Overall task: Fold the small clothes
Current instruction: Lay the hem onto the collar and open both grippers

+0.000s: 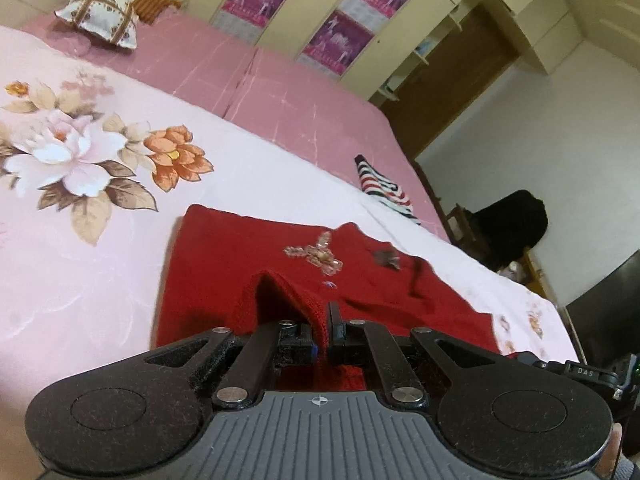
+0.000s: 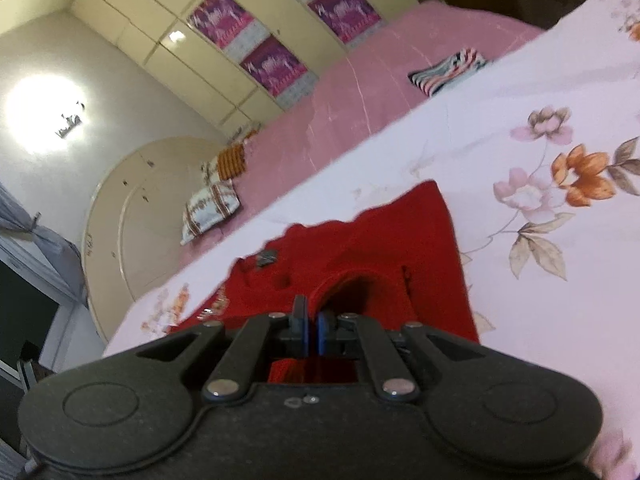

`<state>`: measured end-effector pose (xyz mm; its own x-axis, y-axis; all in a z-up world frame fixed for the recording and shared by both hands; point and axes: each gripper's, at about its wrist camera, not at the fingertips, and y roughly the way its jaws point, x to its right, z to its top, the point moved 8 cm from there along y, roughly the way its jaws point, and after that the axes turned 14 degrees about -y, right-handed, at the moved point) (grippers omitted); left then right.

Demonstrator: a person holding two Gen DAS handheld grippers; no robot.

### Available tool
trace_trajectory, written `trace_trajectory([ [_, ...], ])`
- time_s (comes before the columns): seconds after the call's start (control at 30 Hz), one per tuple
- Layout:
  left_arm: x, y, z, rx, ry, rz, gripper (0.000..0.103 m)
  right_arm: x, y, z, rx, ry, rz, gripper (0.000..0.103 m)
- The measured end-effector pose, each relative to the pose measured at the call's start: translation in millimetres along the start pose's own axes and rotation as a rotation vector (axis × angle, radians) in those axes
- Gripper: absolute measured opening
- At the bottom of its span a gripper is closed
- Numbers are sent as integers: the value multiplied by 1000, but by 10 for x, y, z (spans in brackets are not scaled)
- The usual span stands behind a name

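A small red knitted garment (image 1: 224,256) with a beaded flower trim (image 1: 316,254) lies on the floral bedsheet (image 1: 80,208). My left gripper (image 1: 323,320) is shut on a lifted fold of its red knit edge, which stands up in a peak just ahead of the fingers. In the right wrist view the same red garment (image 2: 420,236) spreads across the sheet (image 2: 520,128), and my right gripper (image 2: 310,320) is shut on another raised bit of its edge. The cloth under both grippers is hidden by their bodies.
A striped folded garment (image 1: 386,190) lies further along the bed, also visible as the striped garment (image 2: 448,68). A patterned pillow (image 1: 100,16) sits at the head on the pink mattress (image 1: 248,76). Wardrobe doors with purple posters (image 1: 340,40) line the wall. A dark chair (image 1: 516,224) stands beside the bed.
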<state>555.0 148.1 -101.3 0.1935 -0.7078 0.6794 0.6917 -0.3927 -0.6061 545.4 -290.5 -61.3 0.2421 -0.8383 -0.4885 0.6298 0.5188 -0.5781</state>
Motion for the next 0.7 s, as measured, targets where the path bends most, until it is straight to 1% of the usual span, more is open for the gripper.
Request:
trace_trajectory([
  [0.1, -50, 210, 51, -3, -21, -5, 4, 125, 192, 27, -21, 17, 18, 6],
  [0.13, -67, 242, 65, 7, -29, -14, 4, 162, 268, 37, -18, 29, 48, 10],
  [0.17, -94, 280, 71, 8, -46, -34, 4, 204, 314, 57, -13, 37, 70, 19],
  [0.2, -131, 300, 78, 13, -74, -49, 11, 242, 357, 72, -4, 38, 72, 31],
  [0.23, -158, 305, 94, 28, -84, -56, 25, 278, 367, 98, 13, 35, 57, 37],
  [0.27, -159, 258, 117, 71, -73, -66, 77, 292, 347, 127, 35, 36, 58, 49],
  [0.3, -138, 153, 149, 152, -41, -72, 102, 269, 290, 158, 62, 26, 80, 56],
  [0.33, -105, 59, 175, 219, 3, -81, 102, 237, 217, 197, 91, -5, 94, 58],
  [0.37, -87, 52, 185, 210, 30, -78, 102, 213, 158, 219, 112, -40, 91, 58],
  [0.43, -51, 101, 194, 171, 104, -41, 100, 215, 107, 246, 117, -102, 50, 57],
  [0.47, -25, 146, 184, 149, 165, -1, 91, 214, 101, 250, 112, -141, 26, 55],
  [0.5, -2, 212, 163, 117, 224, 39, 88, 207, 117, 254, 101, -176, 4, 53],
  [0.53, 3, 262, 147, 88, 259, 57, 87, 195, 142, 248, 83, -213, -19, 52],
  [0.6, 15, 351, 110, 36, 314, 94, 79, 143, 213, 209, 40, -273, -42, 49],
  [0.63, -3, 414, 86, 8, 335, 125, 75, 106, 260, 182, 14, -318, -61, 49],
  [0.67, -33, 472, 69, -15, 357, 165, 65, 73, 316, 157, -17, -356, -84, 48],
  [0.7, -34, 499, 49, -18, 388, 189, 62, 58, 383, 129, -55, -399, -123, 48],
])
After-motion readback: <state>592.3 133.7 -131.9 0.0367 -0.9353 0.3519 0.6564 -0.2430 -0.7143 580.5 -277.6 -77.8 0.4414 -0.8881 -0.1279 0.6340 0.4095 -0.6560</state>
